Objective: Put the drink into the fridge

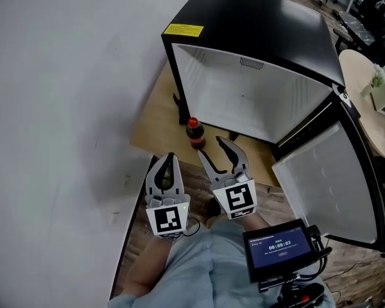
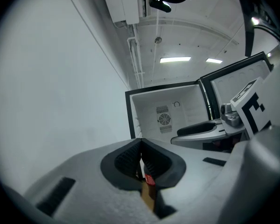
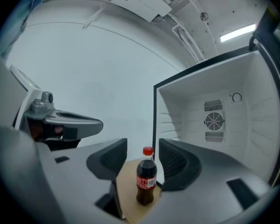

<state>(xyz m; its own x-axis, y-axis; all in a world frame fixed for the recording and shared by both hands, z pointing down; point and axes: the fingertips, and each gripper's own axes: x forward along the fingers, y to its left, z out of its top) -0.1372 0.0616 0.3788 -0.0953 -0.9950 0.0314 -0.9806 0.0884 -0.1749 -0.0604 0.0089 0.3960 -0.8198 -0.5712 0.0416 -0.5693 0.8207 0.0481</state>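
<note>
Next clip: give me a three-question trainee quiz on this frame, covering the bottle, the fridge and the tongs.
1. True or false: the fridge door is open.
2. Where does the bottle stand? A) inside the fridge B) on the board in front of the fridge C) on top of the fridge
3. Fill in: the left tongs are ____.
Key: 1 true; 2 B; 3 shut.

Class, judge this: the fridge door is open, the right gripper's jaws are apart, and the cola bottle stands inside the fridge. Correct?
No. The head view shows the cola bottle standing on the wooden board in front of the fridge, not inside; the rest holds.
</note>
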